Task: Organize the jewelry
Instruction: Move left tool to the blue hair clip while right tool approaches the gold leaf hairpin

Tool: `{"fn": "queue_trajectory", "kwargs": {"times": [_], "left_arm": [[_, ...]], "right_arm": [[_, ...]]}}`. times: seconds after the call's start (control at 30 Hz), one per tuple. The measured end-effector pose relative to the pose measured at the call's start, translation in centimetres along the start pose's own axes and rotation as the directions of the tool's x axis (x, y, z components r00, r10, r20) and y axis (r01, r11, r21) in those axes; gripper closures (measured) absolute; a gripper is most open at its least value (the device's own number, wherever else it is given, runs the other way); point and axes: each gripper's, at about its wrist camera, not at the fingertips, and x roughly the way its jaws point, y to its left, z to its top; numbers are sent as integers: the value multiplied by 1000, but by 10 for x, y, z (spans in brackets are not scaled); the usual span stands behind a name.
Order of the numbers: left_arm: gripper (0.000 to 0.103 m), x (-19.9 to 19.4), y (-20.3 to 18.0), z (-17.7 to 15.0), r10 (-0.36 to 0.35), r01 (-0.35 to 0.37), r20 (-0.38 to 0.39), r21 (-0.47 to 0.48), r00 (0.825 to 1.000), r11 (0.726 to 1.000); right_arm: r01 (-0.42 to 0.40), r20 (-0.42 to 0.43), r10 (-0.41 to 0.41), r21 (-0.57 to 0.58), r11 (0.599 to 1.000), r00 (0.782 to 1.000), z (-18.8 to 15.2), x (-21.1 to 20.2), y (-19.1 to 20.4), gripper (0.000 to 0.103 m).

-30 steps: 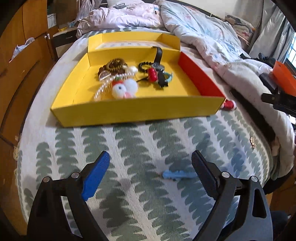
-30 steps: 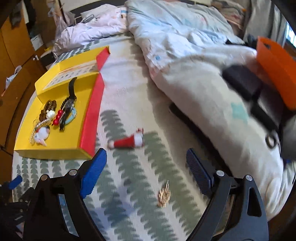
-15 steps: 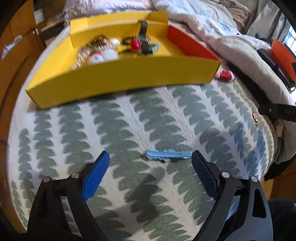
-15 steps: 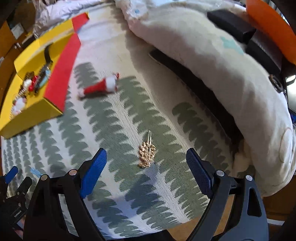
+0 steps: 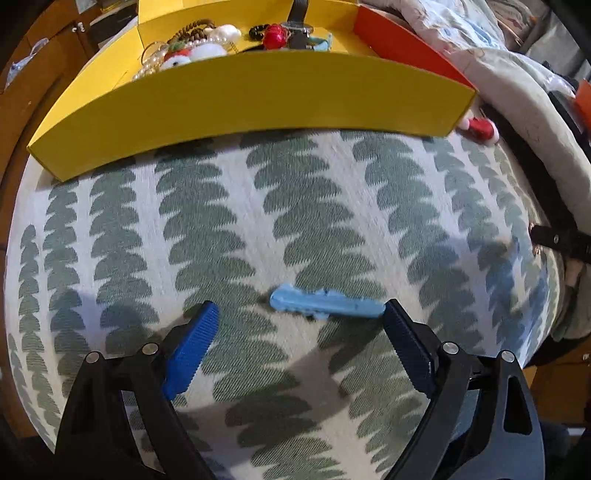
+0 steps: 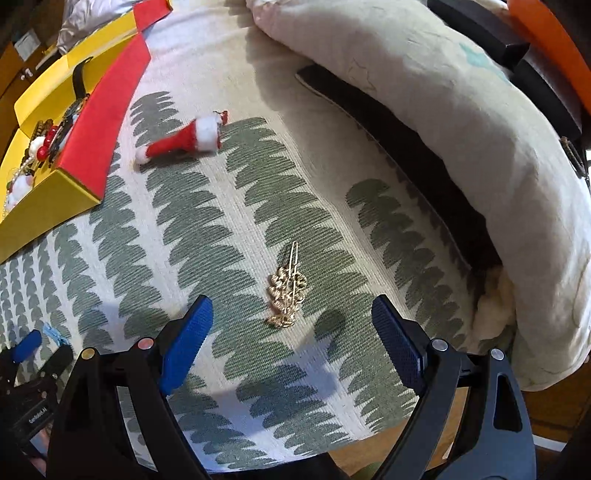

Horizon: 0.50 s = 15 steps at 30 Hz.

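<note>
A light blue hair clip (image 5: 325, 305) lies on the leaf-patterned bedspread, just ahead of my open left gripper (image 5: 300, 314), nearer its right finger. A gold leaf-shaped hairpin (image 6: 287, 295) lies on the bedspread just ahead of my open right gripper (image 6: 291, 308), between its fingers. A red and white Santa-hat clip (image 6: 183, 140) lies beyond it, beside the yellow tray (image 5: 236, 107); it also shows in the left wrist view (image 5: 480, 127). The tray (image 6: 48, 206) holds several pieces of jewelry, among them pearls (image 5: 199, 48) and a red bead piece (image 5: 274, 36).
A bunched duvet (image 6: 443, 122) lies along the right side of the bed, with a dark strap (image 6: 406, 147) under its edge. An orange box (image 6: 546, 44) sits at the far right. The bed's front edge is just below both grippers. A wooden cabinet (image 5: 22, 74) stands left.
Both grippers have moved forward and down toward the bedspread. The blue clip now sits close to the left fingers, and the gold hairpin close between the right fingers. Both stay open.
</note>
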Motion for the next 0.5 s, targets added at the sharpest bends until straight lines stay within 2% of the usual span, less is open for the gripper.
{"fn": "queue_trajectory", "kwargs": {"times": [0.5], "left_arm": [[14, 17, -9, 6, 34, -35, 22, 22, 999, 999]], "right_arm": [[-38, -33, 38, 6, 999, 999, 20, 25, 3, 19]]}}
